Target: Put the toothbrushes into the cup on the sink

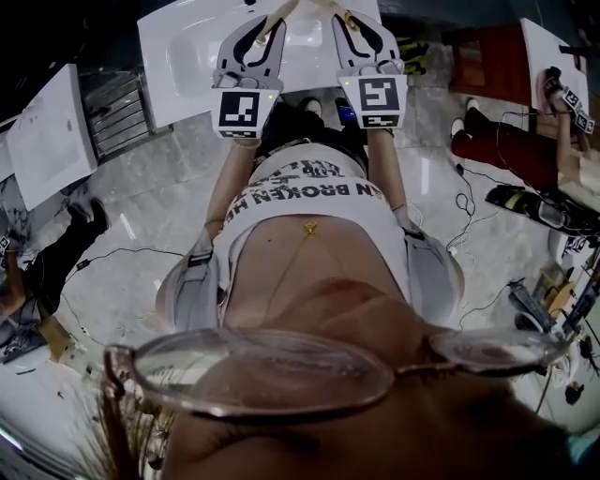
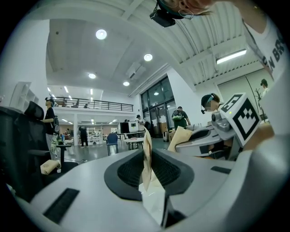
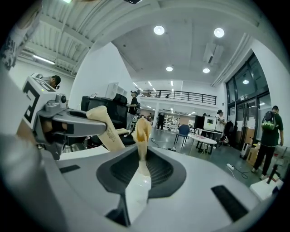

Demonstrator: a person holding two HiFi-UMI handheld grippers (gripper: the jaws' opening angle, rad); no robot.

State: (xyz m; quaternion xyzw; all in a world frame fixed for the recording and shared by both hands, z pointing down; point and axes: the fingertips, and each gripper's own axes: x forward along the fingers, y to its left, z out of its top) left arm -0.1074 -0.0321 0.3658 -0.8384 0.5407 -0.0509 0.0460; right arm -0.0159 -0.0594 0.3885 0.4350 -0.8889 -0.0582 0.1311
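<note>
1. Big open hall: white ceiling (image 3: 190, 50) with round lights, a railed balcony (image 3: 181, 95) at the back, people standing among tables.
2. From the head view there is a pale floor (image 1: 131, 206) strewn with cables, and a white sink (image 1: 187, 47) up at 12 o'clock.
3. The left gripper (image 1: 274, 26) sits at 11 o'clock, its tips showing against the sink and its marker cube back toward the person's printed shirt (image 1: 309, 202).
4. Its jaws are narrow and pinched on the left brush (image 2: 147, 152). The tan handle stands between the pads and pokes up past the tips.
5. The right gripper (image 1: 349, 26) is at 1 o'clock, near the left one but apart from it.
6. Same story there: the jaws are drawn in tight on the right brush (image 3: 142, 136), which rises upright between the ribbed pads, its pale end on top.
7. Each gripper shows in the other's view. In the left gripper view the right gripper is at 3 o'clock. In the right gripper view the left gripper is at 9 o'clock, its brush slanting toward 11.
8. Down at 6 o'clock in the head view, the person's glasses (image 1: 262, 375) fill the edge.
</note>
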